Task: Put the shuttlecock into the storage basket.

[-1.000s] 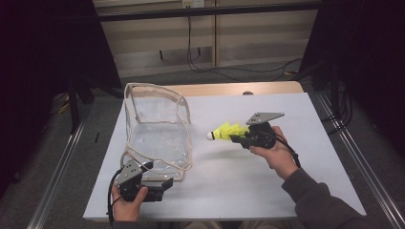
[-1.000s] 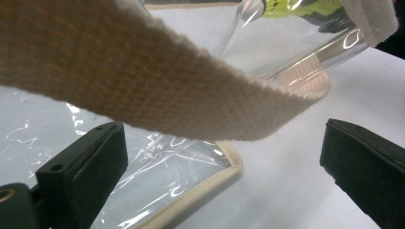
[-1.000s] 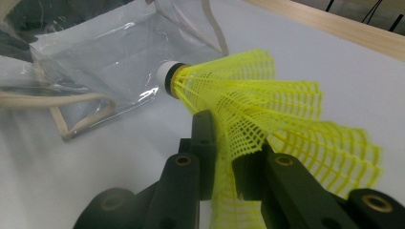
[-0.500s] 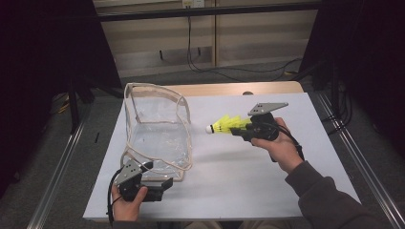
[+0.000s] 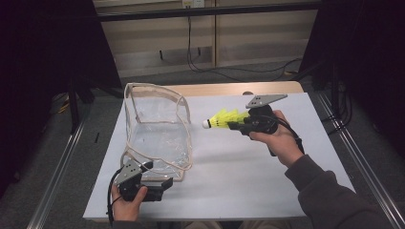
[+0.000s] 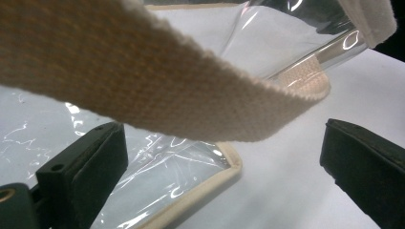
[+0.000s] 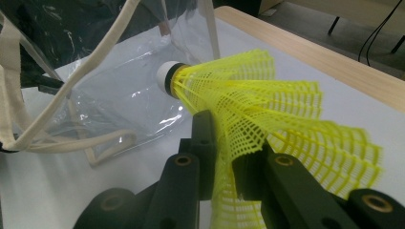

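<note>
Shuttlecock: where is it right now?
In the high view the shuttlecock is held above the table's right half by the right gripper, white tip pointing left toward the clear bag, just outside it.

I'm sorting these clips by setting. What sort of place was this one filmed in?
Probably a lab or recording workspace, not a home: a white-topped table on a metal frame, dark curtains at the sides, loose cables on the floor behind, and a person working a handheld right tool that grips a yellow shuttlecock.

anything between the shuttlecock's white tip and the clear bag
Nothing: in the high view only bare white table shows in the gap between the shuttlecock tip and the bag.
</note>
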Tool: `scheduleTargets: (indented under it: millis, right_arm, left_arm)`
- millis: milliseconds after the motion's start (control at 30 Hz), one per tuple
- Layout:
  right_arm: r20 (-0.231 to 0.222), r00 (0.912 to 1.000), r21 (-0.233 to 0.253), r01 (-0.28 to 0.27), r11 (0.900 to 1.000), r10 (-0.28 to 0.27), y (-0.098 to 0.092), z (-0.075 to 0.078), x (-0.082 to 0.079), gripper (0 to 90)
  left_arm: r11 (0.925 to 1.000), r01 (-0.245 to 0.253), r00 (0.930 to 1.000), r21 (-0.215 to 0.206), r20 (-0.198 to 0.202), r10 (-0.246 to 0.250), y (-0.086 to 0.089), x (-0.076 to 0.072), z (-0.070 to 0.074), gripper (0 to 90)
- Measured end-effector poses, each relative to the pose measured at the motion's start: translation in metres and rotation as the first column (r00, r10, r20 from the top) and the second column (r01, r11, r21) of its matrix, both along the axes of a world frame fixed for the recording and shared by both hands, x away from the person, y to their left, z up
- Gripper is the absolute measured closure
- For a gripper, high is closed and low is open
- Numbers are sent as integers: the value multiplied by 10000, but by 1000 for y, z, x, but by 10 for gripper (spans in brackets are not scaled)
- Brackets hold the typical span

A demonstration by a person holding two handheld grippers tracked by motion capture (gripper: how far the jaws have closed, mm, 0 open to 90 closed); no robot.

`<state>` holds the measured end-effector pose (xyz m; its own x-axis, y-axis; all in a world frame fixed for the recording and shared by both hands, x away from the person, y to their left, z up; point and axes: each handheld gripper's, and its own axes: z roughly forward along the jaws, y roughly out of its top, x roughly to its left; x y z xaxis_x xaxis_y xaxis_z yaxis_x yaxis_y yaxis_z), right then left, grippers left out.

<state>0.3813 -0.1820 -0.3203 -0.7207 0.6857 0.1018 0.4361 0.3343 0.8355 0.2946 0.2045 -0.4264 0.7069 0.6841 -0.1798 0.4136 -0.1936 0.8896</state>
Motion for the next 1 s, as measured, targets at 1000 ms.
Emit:
scheduleTargets:
  millis: [1000]
  right_arm:
    - [284,9992,-293,-262,9992,271,17,39,7,808]
  left_arm:
    - [10000,1,10000,-7,-15,-1,0,0,0,22]
